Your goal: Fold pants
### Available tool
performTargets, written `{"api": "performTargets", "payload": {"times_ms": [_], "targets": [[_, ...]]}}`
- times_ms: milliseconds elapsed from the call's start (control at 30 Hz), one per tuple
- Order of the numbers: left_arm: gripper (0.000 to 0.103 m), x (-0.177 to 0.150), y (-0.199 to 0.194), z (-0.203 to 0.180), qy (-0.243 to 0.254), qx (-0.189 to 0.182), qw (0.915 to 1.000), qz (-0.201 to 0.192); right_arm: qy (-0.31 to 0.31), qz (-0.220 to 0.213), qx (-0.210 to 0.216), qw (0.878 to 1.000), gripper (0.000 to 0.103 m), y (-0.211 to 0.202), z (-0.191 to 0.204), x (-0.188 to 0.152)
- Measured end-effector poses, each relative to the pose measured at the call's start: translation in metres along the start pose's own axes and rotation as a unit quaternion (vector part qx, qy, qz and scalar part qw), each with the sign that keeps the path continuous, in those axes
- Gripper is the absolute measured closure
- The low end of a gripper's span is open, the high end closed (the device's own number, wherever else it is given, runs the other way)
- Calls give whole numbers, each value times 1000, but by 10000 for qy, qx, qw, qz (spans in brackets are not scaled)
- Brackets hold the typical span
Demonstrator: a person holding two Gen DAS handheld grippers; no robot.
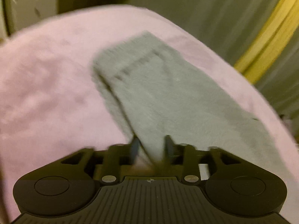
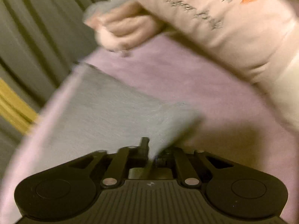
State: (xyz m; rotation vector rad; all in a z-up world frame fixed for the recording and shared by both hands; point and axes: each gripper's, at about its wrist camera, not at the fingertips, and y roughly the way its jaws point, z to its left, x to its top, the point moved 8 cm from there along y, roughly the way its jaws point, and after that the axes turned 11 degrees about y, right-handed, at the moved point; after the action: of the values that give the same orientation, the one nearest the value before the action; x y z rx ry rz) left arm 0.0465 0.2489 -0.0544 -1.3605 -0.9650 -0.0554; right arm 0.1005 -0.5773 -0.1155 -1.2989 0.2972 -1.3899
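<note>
The left gripper (image 1: 151, 145) stands with its jaws partly apart, the near edge of the grey pants (image 1: 158, 85) between them but not clearly pinched. The pants lie flat on the pink sheet (image 1: 46, 71), probably spread for folding. The right gripper (image 2: 152, 150) has narrow jaws that seem to nip the cloth's raised edge, likely to carry it over.

Pink bed sheet (image 1: 46, 78) carries grey pants (image 1: 158, 93), lying flat ahead of jaws; white printed pillow (image 2: 233, 28) further off, right.
</note>
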Motion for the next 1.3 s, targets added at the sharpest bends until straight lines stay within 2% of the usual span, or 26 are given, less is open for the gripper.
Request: {"api": "performTargets", "payload": {"times_ms": [33,67,100,133,167,200,233,300,367,400,467,500,567,667,733,833,900,967,1000,1033,1067,1100,1133,1200,1233,1300], "targets": [[32,3,-9,6,86,439,9989,-136,-31,-253,-292,9992,72,-7,-4,7],[31,7,-19,11,224,861,9954,-364,-61,-459,-604,9971,43,-13,-7,13],[30,12,-31,12,419,1248,9892,-642,-112,-680,-793,9945,36,-21,-8,19],[27,18,-43,10,695,1592,9804,-929,-178,-919,-774,9926,34,-31,-4,27],[24,25,-55,0,1003,1767,9713,-1238,-205,-1042,-644,9923,34,-38,3,32],[17,29,-62,-11,1208,1718,9669,-1449,-180,-1114,-437,9926,34,-45,13,35],[11,33,-67,-28,1383,1516,9652,-1619,-131,-1124,-242,9933,31,-50,23,35],[8,35,-69,-66,1629,890,9671,-1738,-90,-1028,329,9941,24,-55,55,27],[8,30,-59,-113,1934,275,9665,-1662,-197,-728,974,9924,15,-52,94,5],[8,25,-52,-135,2128,110,9641,-1584,-279,-491,1257,9905,15,-46,112,-12],[8,13,-33,-182,2639,-72,9532,-1472,-351,96,1503,9880,15,-30,139,-45],[8,7,-24,-199,2794,-82,9492,-1446,-414,410,1565,9860,15,-20,150,-60],[9,-6,-1,-231,3050,-203,9437,-1266,-692,664,1496,9841,15,-8,164,-76],[14,-14,36,-258,3192,-146,9426,-965,-1210,954,1106,9819,15,12,173,-90],[11,-10,58,-266,3157,26,9446,-896,-1222,1131,943,9815,14,28,172,-95],[8,10,73,-268,2896,422,9499,-1096,-1076,1115,920,9836,9,40,174,-96],[7,28,88,-263,2873,860,9480,-1064,-1267,1069,863,9824,4,42,180,-101],[6,39,101,-253,2869,1052,9475,-938,-1542,964,712,9807,4,46,187,-105],[7,45,101,-246,2863,1218,9455,-962,-1577,920,695,9807,4,47,189,-106],[13,51,100,-236,2865,1418,9425,-978,-1559,894,691,9813,4,48,189,-106],[16,55,98,-227,2847,1481,9426,-918,-1512,887,709,9820,4,49,189,-105],[16,58,95,-218,2768,1344,9476,-858,-1465,884,735,9825,4,53,188,-102],[15,58,86,-205,2641,991,9556,-856,-1435,886,756,9828,4,51,187,-102],[6,54,68,-178,2458,579,9629,-953,-1394,893,784,9831,4,52,187,-102],[6,52,62,-166,2458,591,9625,-982,-1371,894,795,9833,4,50,186,-103],[6,51,62,-136,2576,929,9576,-896,-1316,905,816,9838,4,49,187,-104]]}}
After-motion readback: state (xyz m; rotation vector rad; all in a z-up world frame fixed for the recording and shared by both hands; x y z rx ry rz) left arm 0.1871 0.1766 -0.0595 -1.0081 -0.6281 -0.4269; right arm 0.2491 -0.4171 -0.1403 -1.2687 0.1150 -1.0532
